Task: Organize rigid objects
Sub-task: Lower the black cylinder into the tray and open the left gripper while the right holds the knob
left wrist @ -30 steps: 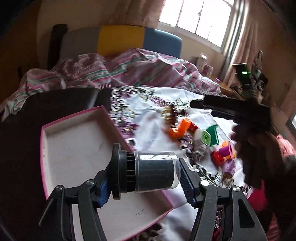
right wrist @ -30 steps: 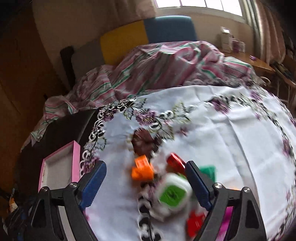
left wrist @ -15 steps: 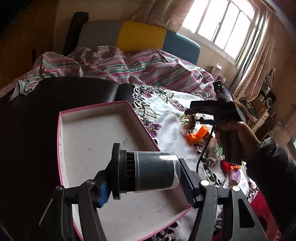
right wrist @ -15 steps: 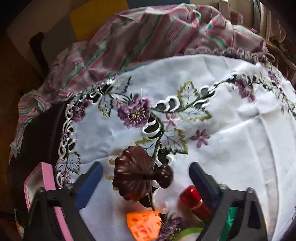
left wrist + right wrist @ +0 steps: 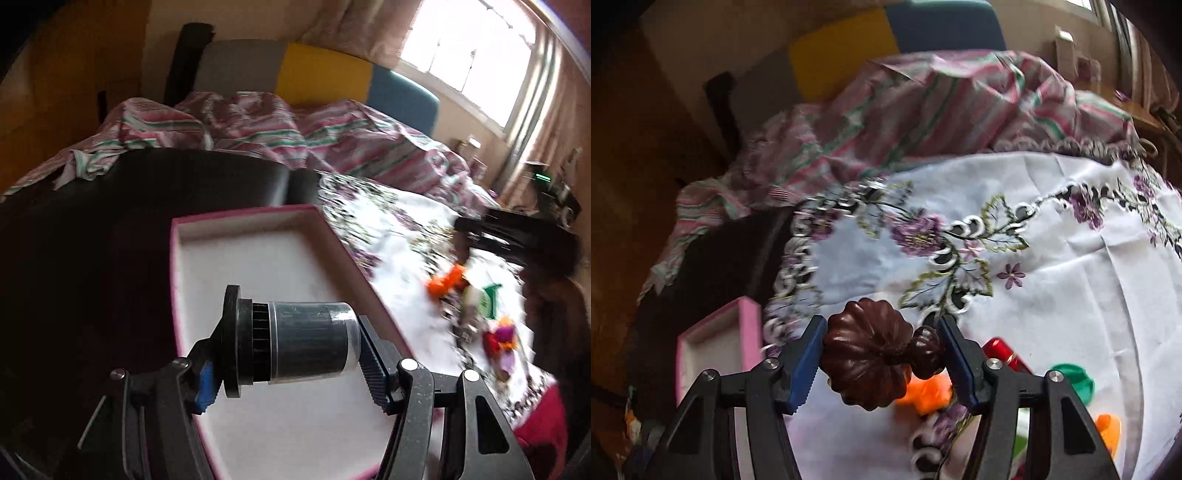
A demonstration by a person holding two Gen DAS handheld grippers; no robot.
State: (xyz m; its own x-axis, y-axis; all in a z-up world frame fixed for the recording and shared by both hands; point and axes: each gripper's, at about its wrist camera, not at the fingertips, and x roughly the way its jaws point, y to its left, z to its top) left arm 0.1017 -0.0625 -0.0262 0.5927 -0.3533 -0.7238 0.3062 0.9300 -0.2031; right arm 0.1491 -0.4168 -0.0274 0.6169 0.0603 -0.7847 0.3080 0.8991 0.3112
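Just past the left gripper [image 5: 291,365], which squeezes a dark tube [image 5: 295,345] end to end, sits the pink box [image 5: 258,221], with nothing in it yet. The right gripper [image 5: 881,360] pinches a brown knob [image 5: 871,352] above the tablecloth [image 5: 1052,266]. Behind it lie small toys [image 5: 1004,352] to pick up. I think the job has hardly begun.

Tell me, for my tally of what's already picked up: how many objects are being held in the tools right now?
2: a black cylinder in the left tool over the pink box, and a brown knob in the right tool.
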